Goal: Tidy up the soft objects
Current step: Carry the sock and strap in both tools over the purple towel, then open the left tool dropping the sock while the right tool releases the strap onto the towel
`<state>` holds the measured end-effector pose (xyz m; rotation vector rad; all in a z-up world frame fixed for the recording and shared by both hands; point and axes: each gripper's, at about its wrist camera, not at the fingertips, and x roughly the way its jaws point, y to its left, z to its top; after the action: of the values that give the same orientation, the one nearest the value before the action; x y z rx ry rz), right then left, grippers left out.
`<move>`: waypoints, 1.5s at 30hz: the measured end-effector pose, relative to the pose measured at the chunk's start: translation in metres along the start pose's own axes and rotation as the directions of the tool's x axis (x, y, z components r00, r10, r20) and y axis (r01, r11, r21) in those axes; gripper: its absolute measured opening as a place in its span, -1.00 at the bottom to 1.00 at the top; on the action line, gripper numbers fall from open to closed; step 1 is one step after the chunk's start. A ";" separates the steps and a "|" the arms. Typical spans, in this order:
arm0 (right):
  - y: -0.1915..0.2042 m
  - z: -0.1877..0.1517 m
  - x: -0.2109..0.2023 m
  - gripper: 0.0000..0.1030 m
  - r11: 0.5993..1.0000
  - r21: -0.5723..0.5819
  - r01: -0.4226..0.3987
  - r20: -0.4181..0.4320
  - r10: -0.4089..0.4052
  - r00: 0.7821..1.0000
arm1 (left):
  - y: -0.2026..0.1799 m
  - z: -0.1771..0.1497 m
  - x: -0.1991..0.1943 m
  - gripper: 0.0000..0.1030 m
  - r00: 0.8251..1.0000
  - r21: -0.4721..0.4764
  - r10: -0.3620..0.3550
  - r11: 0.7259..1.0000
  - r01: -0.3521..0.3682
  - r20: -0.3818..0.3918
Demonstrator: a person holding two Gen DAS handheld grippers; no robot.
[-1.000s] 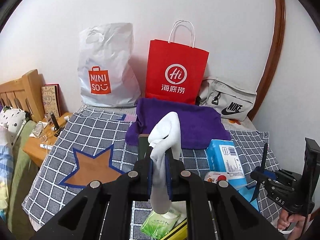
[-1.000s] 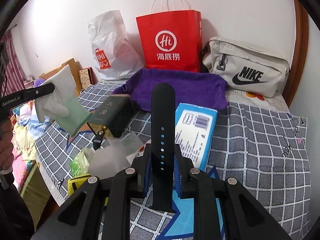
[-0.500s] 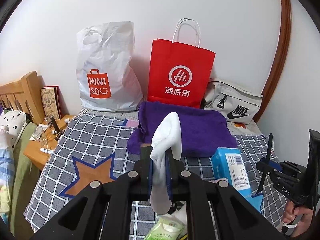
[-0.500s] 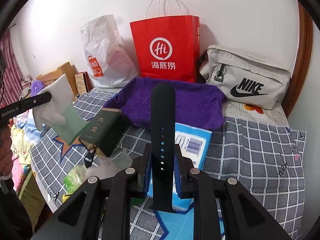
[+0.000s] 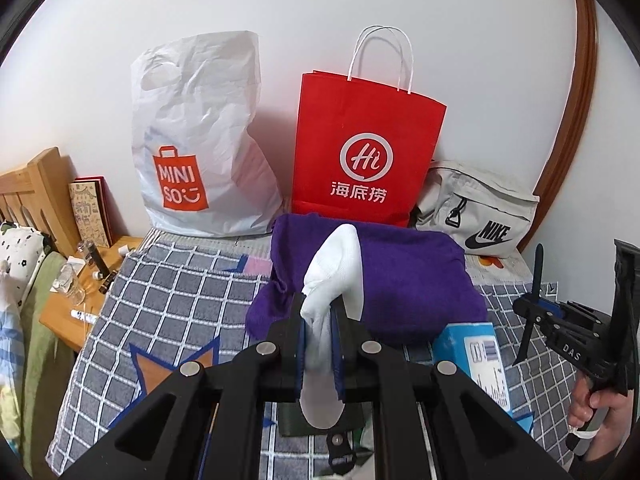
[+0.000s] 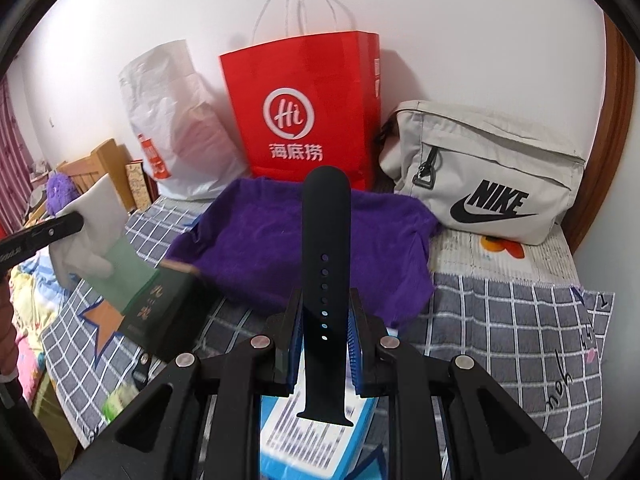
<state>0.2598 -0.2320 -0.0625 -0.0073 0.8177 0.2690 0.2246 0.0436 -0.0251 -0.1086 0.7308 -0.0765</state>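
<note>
— Right, what has the left claw (image 5: 319, 332) got?
— A white sock (image 5: 334, 280). The jaws are pinched tight on its middle; the toe end stands up above the fingers and the other end hangs below them, over a dark green box (image 5: 294, 420) on the bed.
— And the right claw (image 6: 323, 320)?
— Nearly closed, clamped on a black watch strap (image 6: 325, 264) with a row of small holes. The strap stands upright between the blue pads, its rounded tip pointing at the far wall, its lower end hanging over a blue tissue pack (image 6: 304, 440).
— Where are both in the room?
— Above a bed with a grey checked cover (image 6: 500, 328). From the right wrist camera the left claw shows at the far left, the sock a pale shape in it, just beside the dark green box. From the left wrist camera the right claw (image 5: 532, 304) is at the right edge, held in a hand (image 5: 592, 408).
— What lies beyond them?
— A purple towel (image 5: 404, 276) spread on the cover, just past both claws. Behind it, against the wall, from left to right: a white Miniso bag (image 5: 200, 136), a red paper bag (image 5: 368, 148) and a grey Nike bag (image 6: 488, 184).
— Anything to the left?
— A small wooden table (image 5: 76, 300) beside the bed, carrying small bottles and a glass.
</note>
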 end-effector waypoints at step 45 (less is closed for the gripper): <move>-0.059 0.040 0.191 -0.62 1.000 -0.007 0.008 -0.276 -0.010 0.961 | -0.009 0.065 0.225 -0.76 0.978 0.046 0.002 0.999 0.008 -0.210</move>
<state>0.4274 -0.2402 -0.1780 -0.0552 1.0943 0.2655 0.4351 0.0155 -0.1244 -0.0576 0.9393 -0.1090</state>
